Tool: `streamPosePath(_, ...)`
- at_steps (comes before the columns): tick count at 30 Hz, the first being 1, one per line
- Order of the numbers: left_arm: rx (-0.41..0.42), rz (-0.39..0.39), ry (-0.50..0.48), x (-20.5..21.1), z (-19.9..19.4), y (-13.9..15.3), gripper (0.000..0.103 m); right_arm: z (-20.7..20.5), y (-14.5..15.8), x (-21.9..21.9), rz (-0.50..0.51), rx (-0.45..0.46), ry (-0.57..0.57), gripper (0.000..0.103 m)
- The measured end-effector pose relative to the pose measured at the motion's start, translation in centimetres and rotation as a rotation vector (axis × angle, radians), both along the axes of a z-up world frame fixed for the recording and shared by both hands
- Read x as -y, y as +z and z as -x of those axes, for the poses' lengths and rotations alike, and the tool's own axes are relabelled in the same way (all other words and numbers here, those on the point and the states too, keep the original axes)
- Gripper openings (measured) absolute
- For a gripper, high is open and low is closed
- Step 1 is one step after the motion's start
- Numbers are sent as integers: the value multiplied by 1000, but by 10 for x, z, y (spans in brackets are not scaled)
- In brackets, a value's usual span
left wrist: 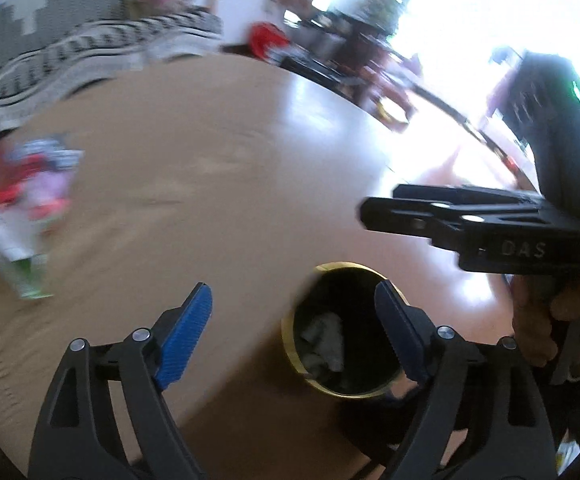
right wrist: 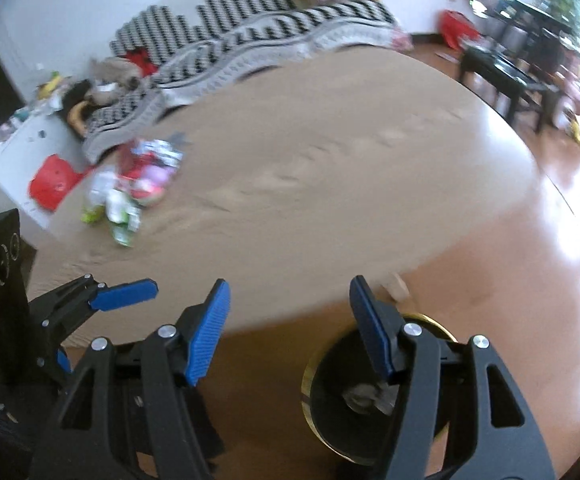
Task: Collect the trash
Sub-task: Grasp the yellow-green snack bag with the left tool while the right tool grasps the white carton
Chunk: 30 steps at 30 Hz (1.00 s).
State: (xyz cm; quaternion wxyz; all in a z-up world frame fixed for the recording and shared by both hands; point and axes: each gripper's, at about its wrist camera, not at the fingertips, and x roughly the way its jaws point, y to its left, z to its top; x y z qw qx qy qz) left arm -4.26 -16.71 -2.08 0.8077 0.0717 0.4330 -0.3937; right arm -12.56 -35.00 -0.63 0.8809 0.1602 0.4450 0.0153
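Observation:
A black trash bin with a gold rim [left wrist: 331, 268] stands on the floor beside the table; crumpled paper [left wrist: 323, 340] lies inside it. It also shows in the right wrist view [right wrist: 309, 380]. My left gripper [left wrist: 293, 320] is open and empty above the table edge and the bin. My right gripper [right wrist: 290, 316] is open and empty over the table edge, above the bin. A pile of colourful wrappers and packets [left wrist: 30, 196] lies at the table's far left, also in the right wrist view [right wrist: 134, 188]. The right gripper shows in the left view [left wrist: 373, 208].
The round beige table [right wrist: 329, 160] fills both views. A black-and-white striped sofa [right wrist: 250, 36] stands behind it. A dark low table [right wrist: 501, 76] and red bags [right wrist: 455, 28] are on the shiny wooden floor at the right. A white cabinet [right wrist: 22, 148] stands at the left.

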Motion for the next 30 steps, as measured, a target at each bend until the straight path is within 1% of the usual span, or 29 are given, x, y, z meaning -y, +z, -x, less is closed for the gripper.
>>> streamPosePath(2,20,2,90,-34,-15,5,82,-22,9,-28,23,25,51,61)
streamPosePath(5,50,-8,229,-93,-37,10,82,-47,17,-65,25,58,128,61)
streamPosePath(9,83,-52,409,-161,-61,10,83,-81,23,-118,31,95,241,61)
streamPosePath(11,77,-80,483,-192,-74,7,83,-97,23,-148,41,114,298,61)
streamPosePath(14,82,-115,555,-223,-95,6,83,-119,20,-191,78,140,380,61)
streamPosePath(15,93,-137,570,-231,-106,6,83,-128,16,-205,84,140,407,61)
streamPosePath(19,107,-210,569,-243,-133,-7,83,-151,3,-239,105,141,463,61)
streamPosePath(21,110,-218,565,-245,-150,-13,83,-159,-1,-248,111,143,486,61)
streamPosePath(23,123,-210,560,-250,-160,-17,83,-168,-8,-256,130,130,506,61)
streamPosePath(25,117,-208,541,-249,-174,-23,83,-178,-19,-262,161,113,513,60)
streamPosePath(27,119,-211,525,-246,-177,-29,83,-187,-29,-266,182,94,512,58)
streamPosePath(30,128,-242,507,-240,-190,-37,83,-197,-43,-268,215,69,514,53)
